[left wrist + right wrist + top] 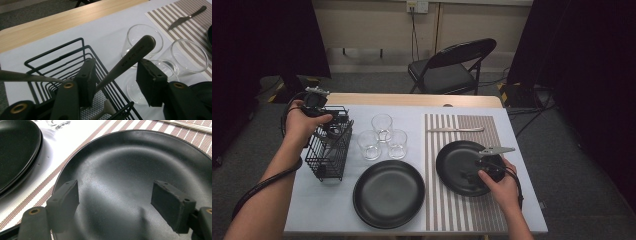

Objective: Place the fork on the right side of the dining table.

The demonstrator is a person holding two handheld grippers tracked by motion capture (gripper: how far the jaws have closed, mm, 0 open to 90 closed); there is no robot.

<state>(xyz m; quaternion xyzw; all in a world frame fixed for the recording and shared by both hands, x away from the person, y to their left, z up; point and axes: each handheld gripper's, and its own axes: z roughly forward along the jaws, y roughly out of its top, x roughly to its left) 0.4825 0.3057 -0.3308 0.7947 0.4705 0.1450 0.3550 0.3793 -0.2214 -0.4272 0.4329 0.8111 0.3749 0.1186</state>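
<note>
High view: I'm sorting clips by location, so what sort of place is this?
Probably a staged recording room, not a home: dark curtains, a folding chair, and one table laid with plates and glasses.

**Staged recording room, not a real kitchen**

Black curtains (257, 35) hang both sides, grey carpet floor (562, 165), folding chair (452, 65) against a bare wall with a socket (417, 6). Worktop (412, 100) under a white cloth holds a mock dinner setup: striped placemat (462, 210), black plates (388, 194), glasses (382, 125), wire cutlery basket (329, 150).
</note>
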